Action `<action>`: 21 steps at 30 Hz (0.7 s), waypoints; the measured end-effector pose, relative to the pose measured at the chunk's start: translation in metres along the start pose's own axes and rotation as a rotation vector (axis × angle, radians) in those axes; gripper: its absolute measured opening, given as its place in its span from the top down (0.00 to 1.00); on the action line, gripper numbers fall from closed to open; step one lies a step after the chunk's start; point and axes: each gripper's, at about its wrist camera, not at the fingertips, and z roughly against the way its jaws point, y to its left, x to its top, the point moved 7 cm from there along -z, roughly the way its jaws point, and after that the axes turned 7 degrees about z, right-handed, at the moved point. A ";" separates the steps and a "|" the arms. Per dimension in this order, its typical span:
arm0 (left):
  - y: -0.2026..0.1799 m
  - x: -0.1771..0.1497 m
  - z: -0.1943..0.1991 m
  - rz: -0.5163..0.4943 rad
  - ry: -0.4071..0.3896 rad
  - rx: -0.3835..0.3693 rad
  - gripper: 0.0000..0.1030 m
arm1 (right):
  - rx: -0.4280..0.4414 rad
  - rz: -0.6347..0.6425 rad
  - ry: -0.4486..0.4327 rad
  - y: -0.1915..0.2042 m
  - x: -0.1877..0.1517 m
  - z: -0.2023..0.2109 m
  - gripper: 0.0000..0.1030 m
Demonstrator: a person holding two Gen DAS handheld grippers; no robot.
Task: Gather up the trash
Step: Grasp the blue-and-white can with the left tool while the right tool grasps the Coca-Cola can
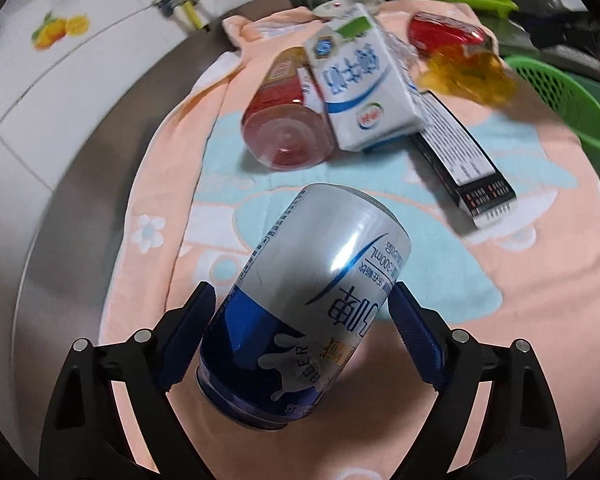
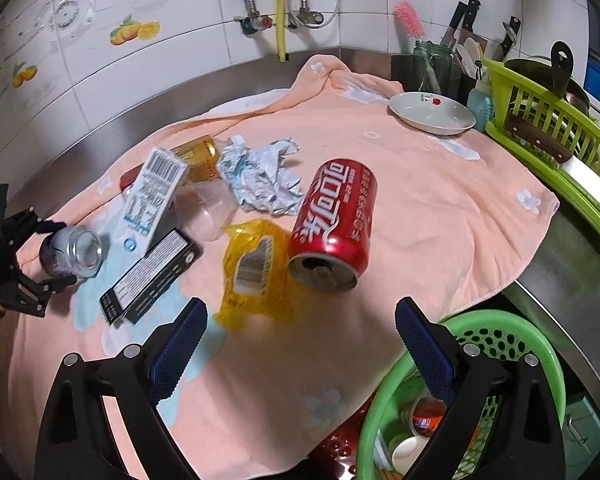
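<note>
A kitchen table (image 2: 572, 264) draped with a peach towel (image 2: 420, 216) carries the litter. The left tongs (image 1: 300, 312) straddle a silver-and-blue beer can (image 1: 300, 300) lying on the towel; the left pad looks to touch it, while the right pad stands just clear, so nothing is pinched yet. The right tongs (image 2: 300, 332) hang spread and empty above the towel, near a yellow wrapper (image 2: 256, 272) and a red cola can (image 2: 334, 224).

The beer can lies askew between the pads; a squeeze could likely roll it out or dent it.

Beyond lie a milk carton (image 1: 360, 84), a dark box (image 1: 460, 156) and a red-labelled jar (image 1: 288, 120), close enough to be knocked. The green basket (image 2: 540, 344), already holding some rubbish, sits at the table's near right edge, partly under the right tongs, where the towel overhangs. A dish rack (image 2: 548, 120) crowds the right side; the towel's middle offers open room.
</note>
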 end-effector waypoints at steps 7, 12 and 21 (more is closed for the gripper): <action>0.013 0.011 -0.011 0.201 0.047 0.001 0.19 | -0.019 -0.042 0.017 -0.019 0.020 -0.021 0.11; 0.015 0.014 -0.014 0.256 0.063 -0.025 0.19 | 0.010 -0.105 0.046 -0.031 0.040 -0.044 0.11; 0.010 0.018 -0.020 0.227 0.079 -0.041 0.18 | -0.026 -0.158 0.148 -0.054 0.054 -0.093 0.11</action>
